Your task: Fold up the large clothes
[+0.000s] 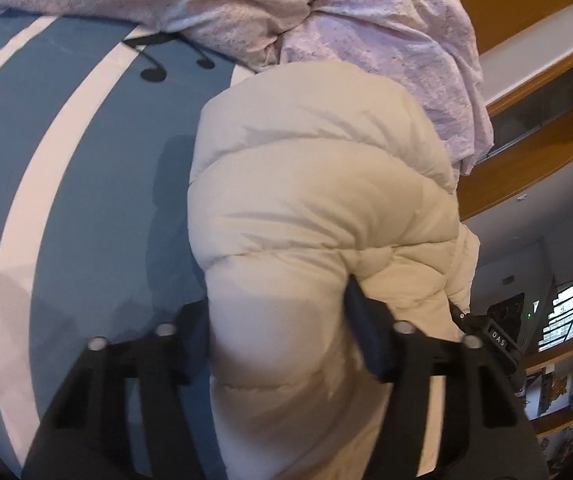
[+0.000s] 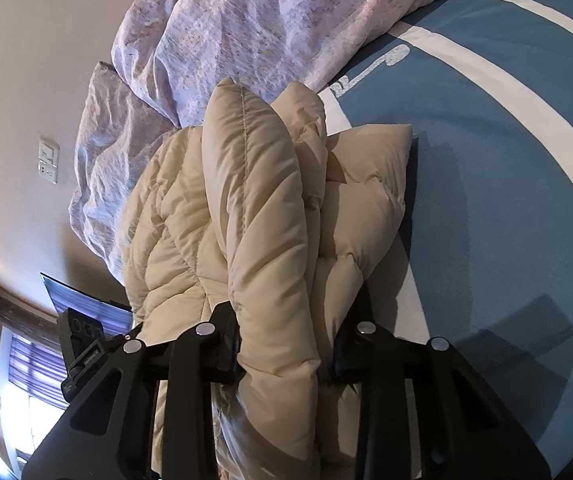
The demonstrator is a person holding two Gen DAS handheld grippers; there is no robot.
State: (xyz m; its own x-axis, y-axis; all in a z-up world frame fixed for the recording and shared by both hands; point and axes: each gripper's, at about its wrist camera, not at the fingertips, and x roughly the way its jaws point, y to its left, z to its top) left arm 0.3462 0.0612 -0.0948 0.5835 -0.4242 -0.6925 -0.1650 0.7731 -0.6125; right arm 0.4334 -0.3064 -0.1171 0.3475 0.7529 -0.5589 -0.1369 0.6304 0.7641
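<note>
A cream puffy jacket (image 1: 310,168) lies bunched on a bed with a blue sheet and white stripes (image 1: 86,160). In the left wrist view my left gripper (image 1: 278,320) is shut on a thick padded fold of it, and the fabric bulges out between the black fingers (image 1: 362,320). In the right wrist view the jacket (image 2: 254,200) shows as several stacked folds. My right gripper (image 2: 290,332) pinches a long padded roll of them. Both grippers hold the near edge of the jacket close together. The black body of the other gripper (image 1: 498,340) shows just beyond the jacket.
A crumpled pale pink duvet (image 1: 246,8) is heaped at the far side of the bed, touching the jacket. The duvet (image 2: 246,20) hangs over the bed's edge. Wooden shelves (image 1: 538,80) and a window (image 2: 26,380) lie beyond. Bare blue sheet (image 2: 506,160) spreads beside the jacket.
</note>
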